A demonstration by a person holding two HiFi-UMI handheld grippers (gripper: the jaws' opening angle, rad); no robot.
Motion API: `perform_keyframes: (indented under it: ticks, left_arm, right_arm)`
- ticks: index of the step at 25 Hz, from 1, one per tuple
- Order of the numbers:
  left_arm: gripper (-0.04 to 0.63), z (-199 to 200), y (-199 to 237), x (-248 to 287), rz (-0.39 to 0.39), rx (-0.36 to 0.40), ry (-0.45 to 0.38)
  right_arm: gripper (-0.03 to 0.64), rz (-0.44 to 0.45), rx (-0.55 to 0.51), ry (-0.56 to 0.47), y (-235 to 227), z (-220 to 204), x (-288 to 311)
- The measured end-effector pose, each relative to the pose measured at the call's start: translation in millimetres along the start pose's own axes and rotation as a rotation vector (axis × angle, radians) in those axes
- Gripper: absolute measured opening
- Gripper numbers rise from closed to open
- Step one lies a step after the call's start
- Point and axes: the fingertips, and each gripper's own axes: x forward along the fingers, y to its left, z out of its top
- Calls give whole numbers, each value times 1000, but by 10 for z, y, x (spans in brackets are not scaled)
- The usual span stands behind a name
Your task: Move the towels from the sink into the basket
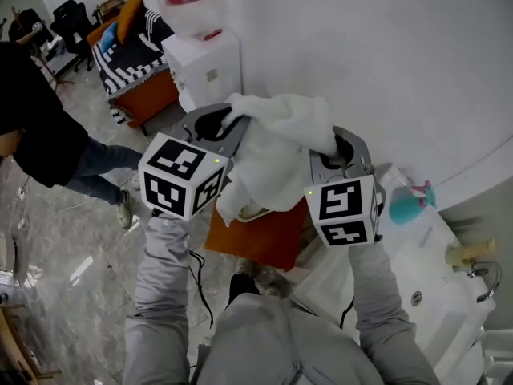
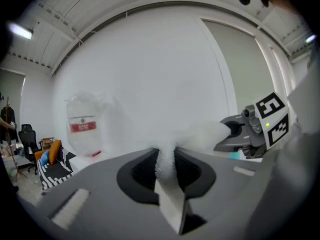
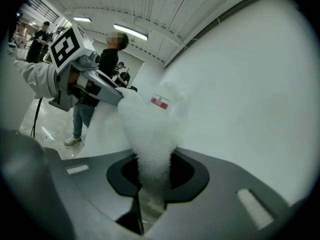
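Left tongs (image 1: pixel 228 120) and right tongs (image 1: pixel 337 146) each pinch an edge of the white towel (image 1: pixel 276 147), which hangs between them over the orange basket (image 1: pixel 260 241), clear of the sink (image 1: pixel 437 275) — if either thin pinch slips, it could swing wide and miss.

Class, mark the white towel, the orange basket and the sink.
white towel (image 1: pixel 280 135), head view, its bunched middle
orange basket (image 1: pixel 264 239), head view, its near wall
sink (image 1: pixel 421 259), head view, its white rim
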Motion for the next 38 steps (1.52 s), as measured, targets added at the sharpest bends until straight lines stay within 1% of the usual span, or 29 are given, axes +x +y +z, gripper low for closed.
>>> perform_keyframes:
  ticks: [2, 7, 10, 12, 15, 19, 23, 24, 26, 29, 32, 35, 38]
  left_arm:
    - [114, -102, 152, 223, -38, -18, 14]
    - [114, -505, 479, 687, -99, -54, 89]
    - [114, -839, 588, 872, -141, -89, 149]
    - [114, -1133, 591, 950, -174, -106, 199]
    - [114, -1652, 469, 1034, -213, -146, 283]
    - [114, -2307, 184, 1165, -280, -184, 421]
    - [114, -2830, -50, 1244, -336, -244, 538]
    - [114, -2946, -92, 1264, -341, -255, 569]
    - [115, -3160, -146, 1310, -339, -254, 626]
    - [115, -3431, -168, 1399, -321, -238, 691]
    - [115, -3632, -208, 1469, -323, -239, 739]
    - [115, -3739, -256, 1495, -337, -245, 763]
    - [115, -3769, -291, 1524, -357, -249, 765]
  right_arm:
    - [67, -3, 13, 37, 27, -75, 197]
    - [67, 13, 59, 144, 157, -374, 684]
    - [67, 26, 86, 215, 272, -609, 942]
    - [67, 41, 108, 261, 381, -822, 1083]
    - [67, 77, 148, 345, 550, -1316, 1216]
    - [69, 131, 202, 492, 724, -1983, 1330]
    - [69, 177, 222, 590, 897, -2426, 1426]
    - [69, 187, 232, 609, 930, -2519, 1458]
    - [69, 207, 256, 645, 997, -2684, 1529]
    - [71, 241, 273, 698, 1113, -2917, 1639]
    - [71, 275, 294, 761, 1235, -3183, 1697]
    - [71, 293, 311, 809, 1339, -3389, 1718]
    - [71, 294, 312, 814, 1349, -3449, 1747]
